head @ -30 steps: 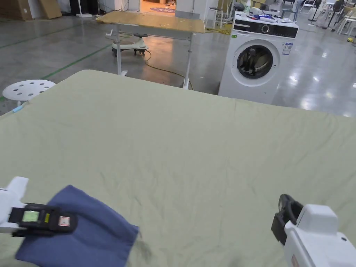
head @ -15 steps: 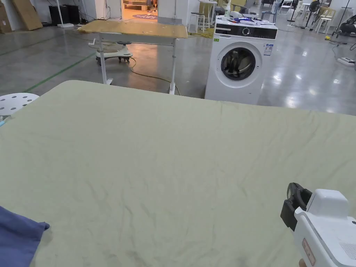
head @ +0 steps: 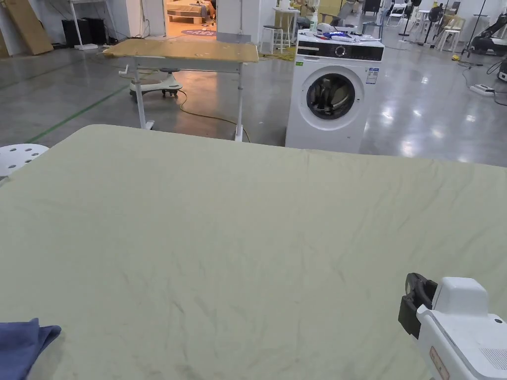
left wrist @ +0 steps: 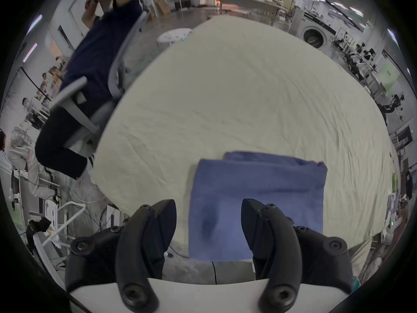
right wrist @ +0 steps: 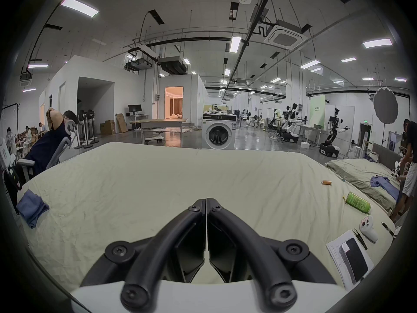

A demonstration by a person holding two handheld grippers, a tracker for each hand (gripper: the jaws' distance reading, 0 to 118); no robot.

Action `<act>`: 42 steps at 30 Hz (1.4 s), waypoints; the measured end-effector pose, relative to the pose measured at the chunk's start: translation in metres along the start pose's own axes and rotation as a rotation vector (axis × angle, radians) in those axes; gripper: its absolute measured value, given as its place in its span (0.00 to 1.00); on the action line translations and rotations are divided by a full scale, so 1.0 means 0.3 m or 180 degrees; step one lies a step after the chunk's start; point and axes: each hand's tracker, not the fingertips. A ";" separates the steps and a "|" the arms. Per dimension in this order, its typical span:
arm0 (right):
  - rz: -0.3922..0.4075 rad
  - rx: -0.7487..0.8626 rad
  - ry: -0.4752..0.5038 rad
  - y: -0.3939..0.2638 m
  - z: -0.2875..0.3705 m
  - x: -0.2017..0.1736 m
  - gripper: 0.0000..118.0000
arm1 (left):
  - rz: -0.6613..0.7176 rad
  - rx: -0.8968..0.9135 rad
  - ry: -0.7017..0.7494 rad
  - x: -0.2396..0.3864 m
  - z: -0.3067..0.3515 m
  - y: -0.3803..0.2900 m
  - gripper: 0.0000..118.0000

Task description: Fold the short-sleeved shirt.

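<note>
Fingers first, head view: my right gripper (head: 416, 304) sits low at the right over the bed sheet (head: 257, 217), w/ nothing in it; can't read the jaw gap from this angle; blue shirt (head: 22, 346) shows as a corner at the bottom-left edge, well apart from it.

Left gripper view: left gripper (left wrist: 208, 214) jaws spread wide, holding nothing; folded shirt (left wrist: 257, 200) lies flat as a neat rectangle just beyond them, near the bed's edge; I judge it's been set there as done, jaws apart to let it go.

Right gripper view: right gripper (right wrist: 206, 201) jaws pressed together, empty; shirt (right wrist: 31, 207) far left on the sheet; prob parked clear so as not to disturb the fold.
</note>
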 end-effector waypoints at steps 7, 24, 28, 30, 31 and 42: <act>-0.0007 -0.0010 0.0044 0.014 -0.007 -0.009 0.00 | 0.0047 0.1005 -0.0698 0.247 0.163 -0.091 0.49; -0.0153 0.0108 0.0106 0.032 -0.011 -0.074 0.00 | -0.0588 0.2913 -0.1025 1.134 0.263 -0.330 0.00; -0.0192 0.0136 0.0063 0.023 -0.006 -0.076 0.00 | -0.0603 0.3070 -0.0989 1.186 0.255 -0.335 0.00; -0.0190 0.0165 0.0025 0.019 -0.002 -0.075 0.00 | -0.0619 0.3136 -0.0975 1.210 0.256 -0.347 0.00; -0.0192 0.0175 0.0007 0.017 -0.001 -0.074 0.00 | -0.0610 0.3157 -0.0925 1.217 0.257 -0.347 0.00; -0.0224 0.0309 -0.0141 0.011 0.029 -0.065 0.00 | -0.0527 0.3374 -0.0767 1.294 0.252 -0.383 0.00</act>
